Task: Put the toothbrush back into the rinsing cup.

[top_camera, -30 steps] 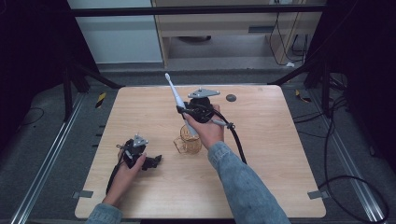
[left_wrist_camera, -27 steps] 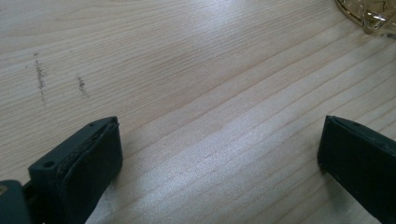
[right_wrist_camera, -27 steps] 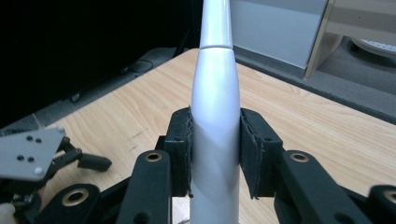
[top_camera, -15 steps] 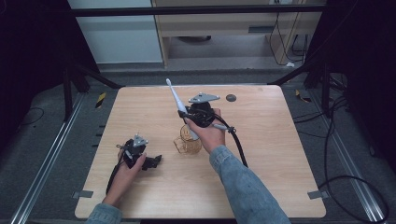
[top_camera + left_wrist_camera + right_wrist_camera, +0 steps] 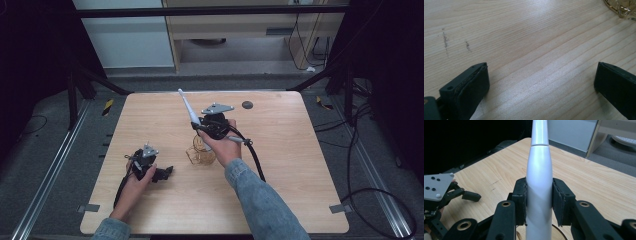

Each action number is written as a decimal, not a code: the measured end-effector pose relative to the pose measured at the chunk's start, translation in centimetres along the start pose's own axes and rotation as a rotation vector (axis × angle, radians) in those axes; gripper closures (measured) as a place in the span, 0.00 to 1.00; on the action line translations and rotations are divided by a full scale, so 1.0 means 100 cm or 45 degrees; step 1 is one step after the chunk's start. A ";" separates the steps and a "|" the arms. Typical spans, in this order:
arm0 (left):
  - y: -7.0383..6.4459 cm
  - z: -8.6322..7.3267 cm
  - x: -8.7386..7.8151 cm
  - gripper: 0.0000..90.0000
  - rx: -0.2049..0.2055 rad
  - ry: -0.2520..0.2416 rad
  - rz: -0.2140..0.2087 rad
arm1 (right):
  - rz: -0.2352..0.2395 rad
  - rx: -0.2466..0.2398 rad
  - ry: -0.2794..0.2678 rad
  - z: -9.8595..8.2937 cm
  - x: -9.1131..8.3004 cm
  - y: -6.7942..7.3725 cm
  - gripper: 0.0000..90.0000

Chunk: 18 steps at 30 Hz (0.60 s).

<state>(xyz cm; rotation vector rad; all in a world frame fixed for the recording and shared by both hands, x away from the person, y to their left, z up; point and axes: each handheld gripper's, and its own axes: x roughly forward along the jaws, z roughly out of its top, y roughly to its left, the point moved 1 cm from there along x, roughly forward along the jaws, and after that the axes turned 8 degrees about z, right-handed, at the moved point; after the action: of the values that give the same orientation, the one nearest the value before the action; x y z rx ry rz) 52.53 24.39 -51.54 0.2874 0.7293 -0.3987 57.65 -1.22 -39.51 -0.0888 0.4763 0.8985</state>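
Glass cup (image 5: 201, 153) beneath clamped toothbrush (image 5: 539, 180)

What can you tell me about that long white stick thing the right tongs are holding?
The white stick is a smooth, glossy, plastic-looking wand, thick at the bottom and slimmer toward its top, with a seam where two parts join. The right tongs clamp its thick part from both sides. It stands tilted, just above a clear cut-glass cup on the wooden table.

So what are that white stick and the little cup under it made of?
The stick looks like smooth glossy plastic: it shines evenly and has a moulded seam. The cup seems cut glass or clear plastic, amber-tinted, with see-through facets. The table shows pale wood grain, possibly laminate.
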 end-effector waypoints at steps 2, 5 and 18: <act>0.000 0.000 0.000 0.00 0.000 0.000 0.000 | -0.002 -0.006 0.006 0.000 0.000 0.000 0.74; 0.000 0.000 0.000 0.00 0.000 0.000 0.000 | -0.010 -0.014 0.019 -0.001 0.001 0.000 0.74; 0.000 0.000 0.000 0.00 0.000 0.000 0.000 | -0.010 -0.028 0.046 -0.006 -0.002 0.002 0.74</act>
<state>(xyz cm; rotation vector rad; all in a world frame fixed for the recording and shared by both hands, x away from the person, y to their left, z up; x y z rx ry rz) 52.52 24.39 -51.54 0.2874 0.7291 -0.3986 57.18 -1.41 -39.90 -0.1273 0.4990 0.8956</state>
